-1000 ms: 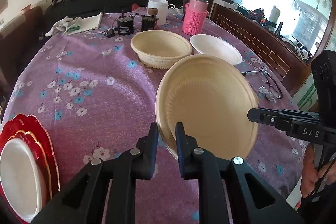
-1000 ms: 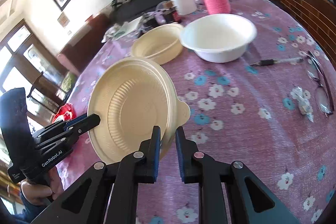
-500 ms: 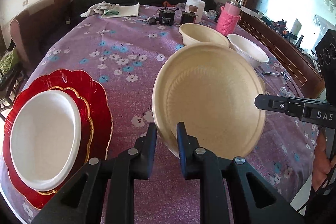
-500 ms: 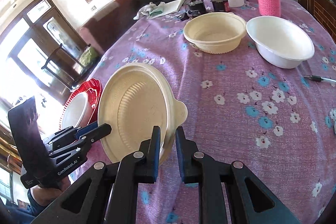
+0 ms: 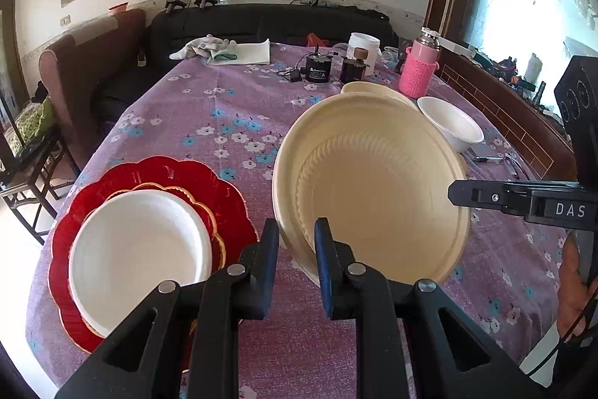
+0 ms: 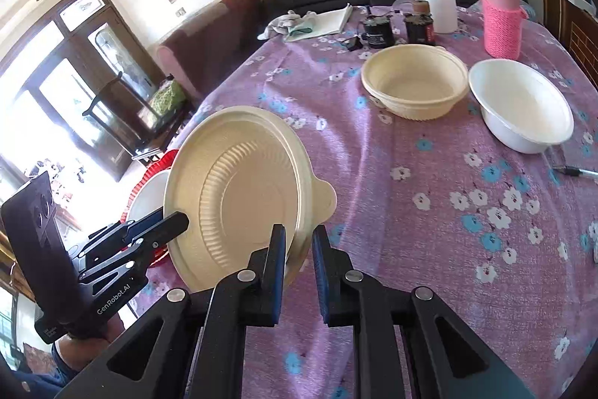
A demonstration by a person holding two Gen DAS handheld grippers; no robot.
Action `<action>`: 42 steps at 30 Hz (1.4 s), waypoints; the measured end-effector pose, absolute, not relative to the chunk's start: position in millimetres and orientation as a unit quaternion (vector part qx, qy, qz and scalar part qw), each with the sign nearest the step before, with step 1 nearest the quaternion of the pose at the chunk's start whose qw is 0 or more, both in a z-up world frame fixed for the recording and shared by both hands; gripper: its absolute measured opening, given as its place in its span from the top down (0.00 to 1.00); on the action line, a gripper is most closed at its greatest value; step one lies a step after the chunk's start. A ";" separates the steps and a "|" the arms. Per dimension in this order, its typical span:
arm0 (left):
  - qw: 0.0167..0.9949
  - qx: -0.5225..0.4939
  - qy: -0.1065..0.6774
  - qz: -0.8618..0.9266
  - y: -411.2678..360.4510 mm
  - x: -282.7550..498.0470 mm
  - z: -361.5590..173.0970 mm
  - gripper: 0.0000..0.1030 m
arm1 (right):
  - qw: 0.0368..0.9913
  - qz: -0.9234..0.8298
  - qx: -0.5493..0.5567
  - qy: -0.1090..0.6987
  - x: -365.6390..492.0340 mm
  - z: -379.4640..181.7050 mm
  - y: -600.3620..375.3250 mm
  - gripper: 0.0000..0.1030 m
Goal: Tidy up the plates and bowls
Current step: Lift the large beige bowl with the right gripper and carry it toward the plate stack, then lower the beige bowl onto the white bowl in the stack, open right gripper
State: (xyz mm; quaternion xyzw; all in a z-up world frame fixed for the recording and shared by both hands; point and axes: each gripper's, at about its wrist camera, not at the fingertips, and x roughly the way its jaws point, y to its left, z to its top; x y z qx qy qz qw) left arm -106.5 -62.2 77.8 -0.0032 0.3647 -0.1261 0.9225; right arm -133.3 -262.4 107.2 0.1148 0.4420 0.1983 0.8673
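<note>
Left wrist view: both grippers carry one cream plate beside the red plate stack.

Purple flowered tablecloth (image 5: 231, 107) holds a scalloped red plate (image 5: 179, 174) with a white plate (image 5: 138, 249) stacked on it, probably the plate pile. Just right of it, the round cream ribbed plastic plate (image 5: 373, 204) hangs tilted, off the cloth, the left gripper (image 5: 297, 242) and right gripper (image 6: 299, 249) each clamped on its rim, likely for steadiness. Behind it, the cream bowl (image 6: 415, 88) is mostly hidden.

Cream plate (image 5: 373, 189); purple floral tablecloth (image 5: 209, 122); red plate (image 5: 168, 174).
</note>
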 end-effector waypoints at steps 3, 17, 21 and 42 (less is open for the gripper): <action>0.927 -0.007 0.358 -0.114 -49.2 -110.2 83.6 0.83 | 0.863 0.216 0.114 0.443 -131.6 111.8 -252.6 0.84; 0.938 -0.022 0.343 -0.039 24.7 -129.5 104.1 0.83 | 0.817 0.305 0.135 0.470 -111.5 120.6 -182.9 0.84; 0.937 -0.038 0.347 -0.019 47.5 -131.7 102.4 0.83 | 0.790 0.331 0.156 0.493 -105.5 112.6 -161.0 0.84; 0.924 -0.091 0.372 0.015 94.2 -116.9 75.8 0.82 | 0.734 0.344 0.192 0.553 -72.0 77.6 -111.7 0.84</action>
